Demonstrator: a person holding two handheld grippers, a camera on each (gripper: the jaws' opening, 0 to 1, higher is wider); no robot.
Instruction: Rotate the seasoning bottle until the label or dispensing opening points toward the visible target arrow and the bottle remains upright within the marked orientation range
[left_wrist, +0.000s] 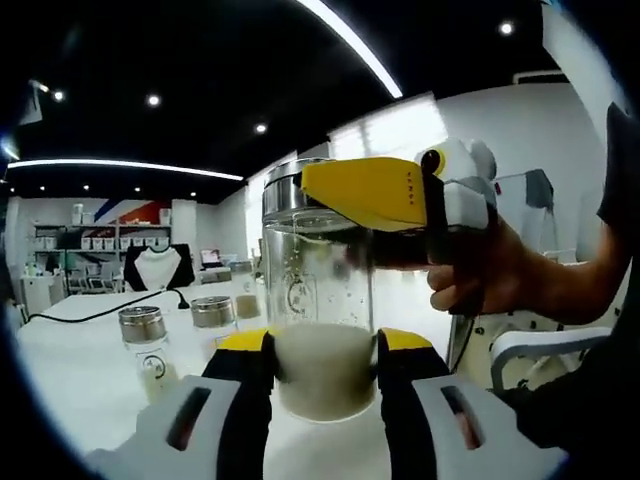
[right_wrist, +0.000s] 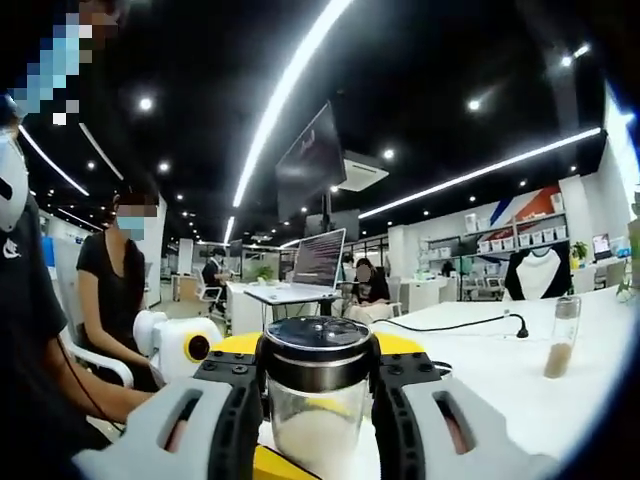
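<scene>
In the left gripper view the left gripper (left_wrist: 322, 375) is clamping the base of the upright bottle (left_wrist: 318, 300) to steady it on the table (left_wrist: 80, 340), while in the right gripper view the right gripper (right_wrist: 317, 395) is pinching its lid (right_wrist: 317, 345), probably to twist.

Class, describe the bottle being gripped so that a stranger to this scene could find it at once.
Start at the white table. Near its front stands the seasoning bottle, clear glass with a metal lid and pale powder in its bottom part. Unlike the two small jars left of it, it is far taller and clamped low by the left hand-held gripper and at the lid by the right hand-held gripper.
</scene>
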